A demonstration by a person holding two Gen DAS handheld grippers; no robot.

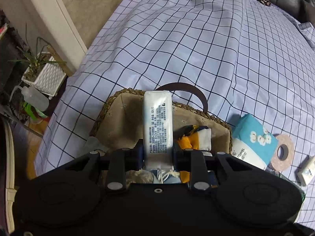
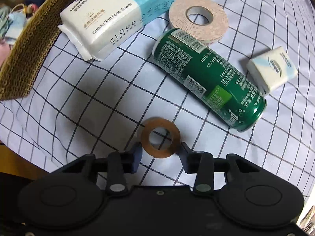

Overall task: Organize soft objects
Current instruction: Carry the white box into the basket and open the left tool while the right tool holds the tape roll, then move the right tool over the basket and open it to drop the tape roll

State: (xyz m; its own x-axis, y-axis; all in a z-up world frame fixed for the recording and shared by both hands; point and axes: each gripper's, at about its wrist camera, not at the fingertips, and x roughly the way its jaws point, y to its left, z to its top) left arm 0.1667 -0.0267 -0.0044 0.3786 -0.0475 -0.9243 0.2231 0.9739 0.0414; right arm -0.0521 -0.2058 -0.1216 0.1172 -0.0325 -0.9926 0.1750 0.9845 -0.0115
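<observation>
My left gripper (image 1: 158, 153) is shut on a white tissue pack (image 1: 158, 123) and holds it above the woven basket (image 1: 110, 106), which has a beige liner and a dark handle. A yellow, blue and white cloth (image 1: 194, 137) lies in the basket. My right gripper (image 2: 160, 151) is shut on a small brown tape ring (image 2: 160, 137) just above the checked cloth. A blue and white face towel pack (image 2: 116, 15) lies next to the basket (image 2: 33, 45). A small white tissue pack (image 2: 272, 69) lies at the right.
A green can (image 2: 208, 78) lies on its side on the checked bedsheet (image 1: 177, 49). A large pinkish tape roll (image 2: 198, 19) lies behind it. The bed's left edge drops to a floor with a white planter (image 1: 47, 76) and a plastic bottle (image 1: 35, 97).
</observation>
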